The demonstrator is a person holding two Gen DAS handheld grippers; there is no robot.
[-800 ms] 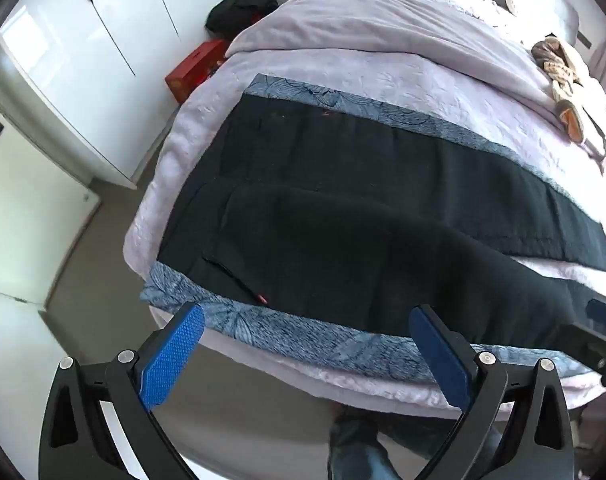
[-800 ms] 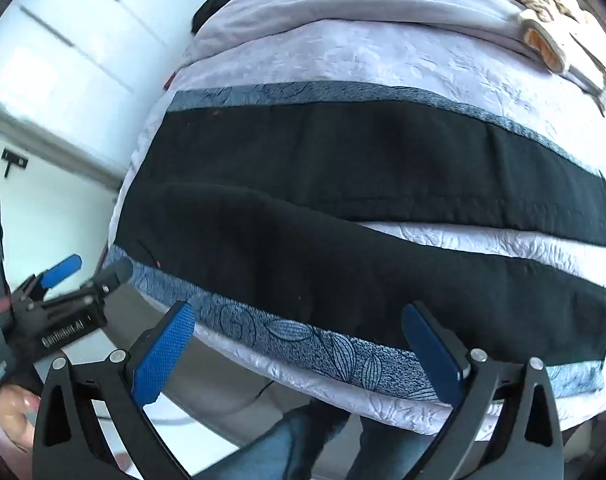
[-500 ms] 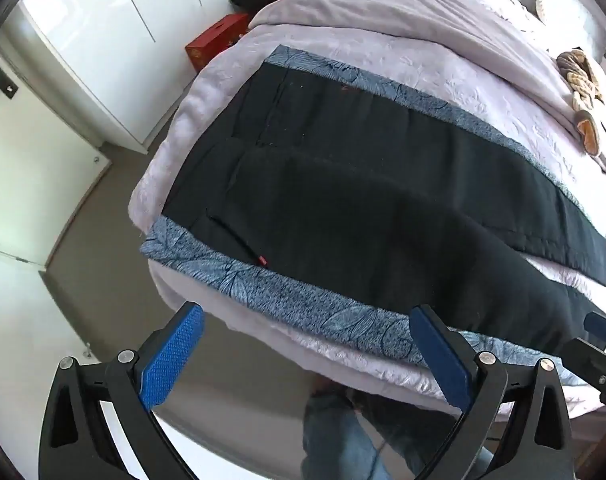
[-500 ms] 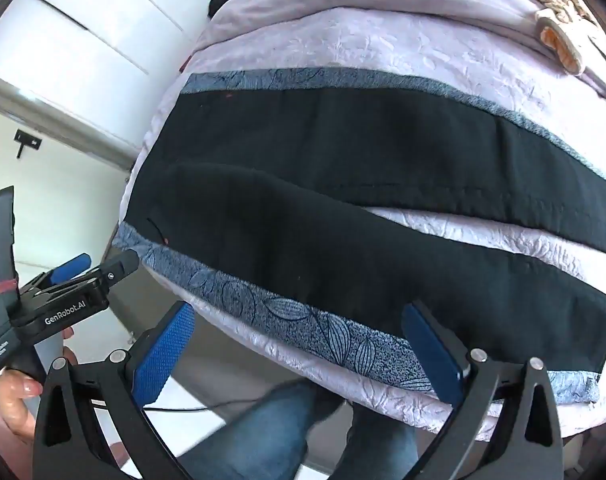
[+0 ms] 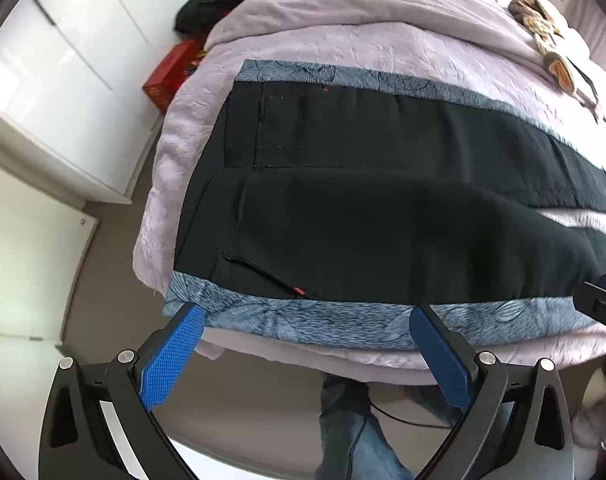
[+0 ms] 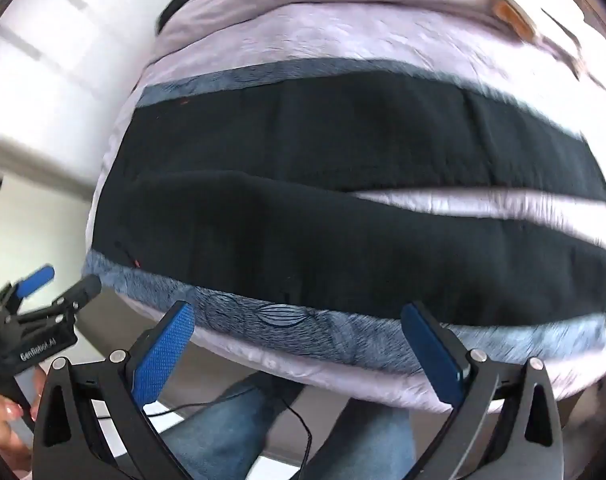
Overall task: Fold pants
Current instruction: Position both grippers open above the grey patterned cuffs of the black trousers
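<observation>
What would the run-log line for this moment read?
phase: approach | pants: flat on bed, legs apart, unfolded | left claw: open, empty, near bed edge | right claw: open, empty

This is a bedroom in a home. A big bed (image 5: 343, 48) with a soft purple cover fills the room. White closet doors (image 5: 75, 52) stand along the wall beside it. A red box (image 5: 169, 74) and a black bag (image 5: 207, 4) sit on the floor (image 5: 107, 264) by the bed.
</observation>
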